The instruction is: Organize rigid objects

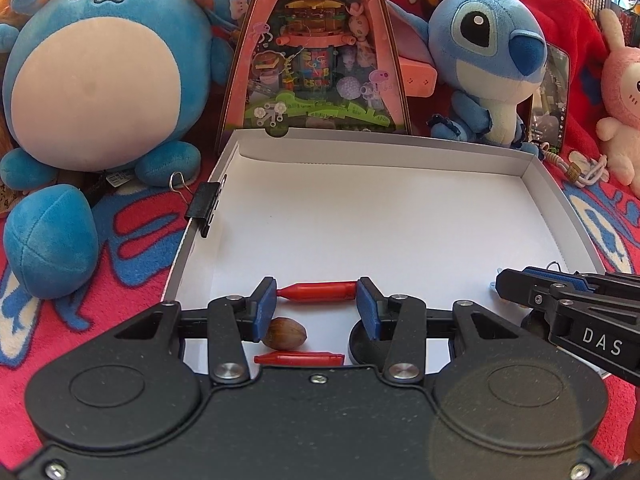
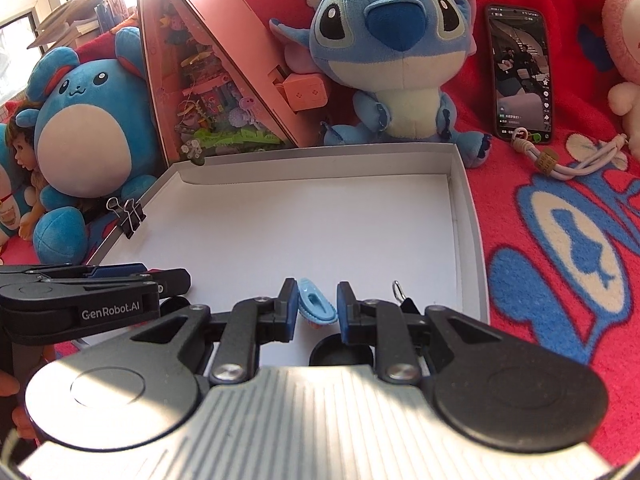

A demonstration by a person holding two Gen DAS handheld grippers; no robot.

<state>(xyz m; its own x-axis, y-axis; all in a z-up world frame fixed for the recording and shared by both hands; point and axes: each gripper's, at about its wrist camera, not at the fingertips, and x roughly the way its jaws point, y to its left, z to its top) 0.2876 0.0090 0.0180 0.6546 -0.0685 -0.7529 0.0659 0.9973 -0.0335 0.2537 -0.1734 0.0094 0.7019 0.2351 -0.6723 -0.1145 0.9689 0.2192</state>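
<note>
My left hand-held gripper (image 1: 316, 292) clamps a red crayon (image 1: 317, 291) lengthwise, low at six o'clock in the white box (image 1: 400, 216). At three o'clock, my right hand-held gripper (image 2: 317, 306) has pads apart around a blue clip (image 2: 317, 307).

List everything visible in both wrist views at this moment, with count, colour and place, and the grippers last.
crayon-shaped pieces: 2, red; one held end to end between the left gripper's pads, one lying in the box nearer the camera
nut: 1, brown, in the box
blue clip: 1, light blue, between the right gripper's pads
black round object: 1, in the box, partly hidden
binder clip: 1, black, on the box's left wall
box: 1, white, open, on the blanket
blanket: 1, red patterned
plush toys: round blue, Stitch, pink
toy package: 1, pink
phone: 1, propped up
left gripper: black, blue pads
right gripper: same
</note>
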